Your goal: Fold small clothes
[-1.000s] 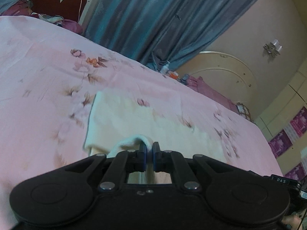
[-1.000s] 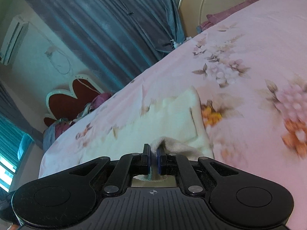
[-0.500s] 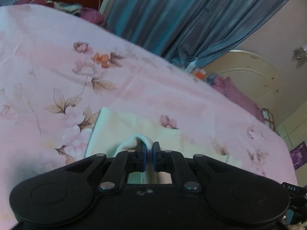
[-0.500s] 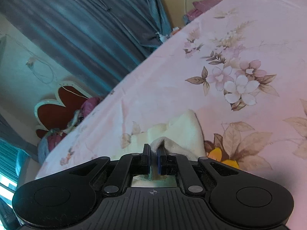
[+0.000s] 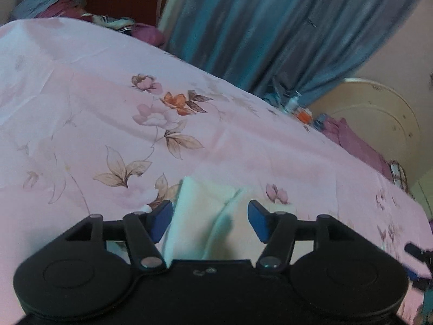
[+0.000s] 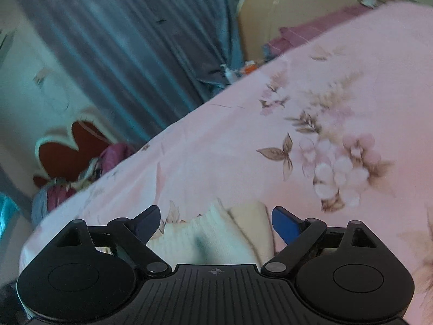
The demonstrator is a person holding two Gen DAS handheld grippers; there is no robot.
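Bedsheet (image 5: 81, 103): pink, printed with flowers, stretched over the whole bed; it carries the garment in both views.
Garment (image 5: 197, 216): cream small cloth lying on the sheet right under the two grippers, with one layer already turned over another; a folded edge shows in the left wrist view, and the same cloth appears in the right wrist view (image 6: 216, 233).
Long axis: seems to run across from one gripper to the other, each gripper sitting over one end; the near part is hidden behind the gripper bodies.
Left gripper (image 5: 210, 218): jaws have just been opening and stand apart; the cloth lies between them, pads not pressing on it.
Right gripper (image 6: 216, 224): jaws have just been opening, spread wider; the cloth's corner lies between them, released.
Nearer hand: neither, as far as I can judge; both hang just above their own end.
Coming move: probably a draw-back, then a fresh hold along the folded edge.
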